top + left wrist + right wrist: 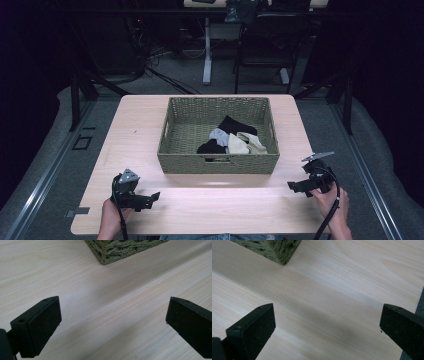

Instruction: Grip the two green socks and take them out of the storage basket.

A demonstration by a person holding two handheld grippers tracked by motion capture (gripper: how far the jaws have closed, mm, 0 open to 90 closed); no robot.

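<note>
Both grippers sit at the near edge of the table (140, 125), one in each of the person's hands. Left gripper (154, 197): held low over the near-left part of the tabletop, jaws pointing toward the table's middle. In the left gripper view its two black jaws stand wide apart, with bare pale wood between them and nothing in the gap. Right gripper (292, 186): held over the near-right part of the tabletop, close to the right edge, jaws pointing inward toward the left gripper. In the right gripper view its jaws also stand wide apart over bare wood, with nothing between them. A cable trails from each gripper back toward the person.

Beyond the grippers, at the centre of the table, stands a woven green basket (172, 145), well apart from both grippers. One near corner of it appears at the top of each gripper view. Inside the basket, toward its near-right part, lies a small pile of clothing (231, 140): black, grey and cream pieces bunched together and touching.

Past the table's far edge, a chair (265, 45) and a table leg (207, 50) stand on the dim floor.
</note>
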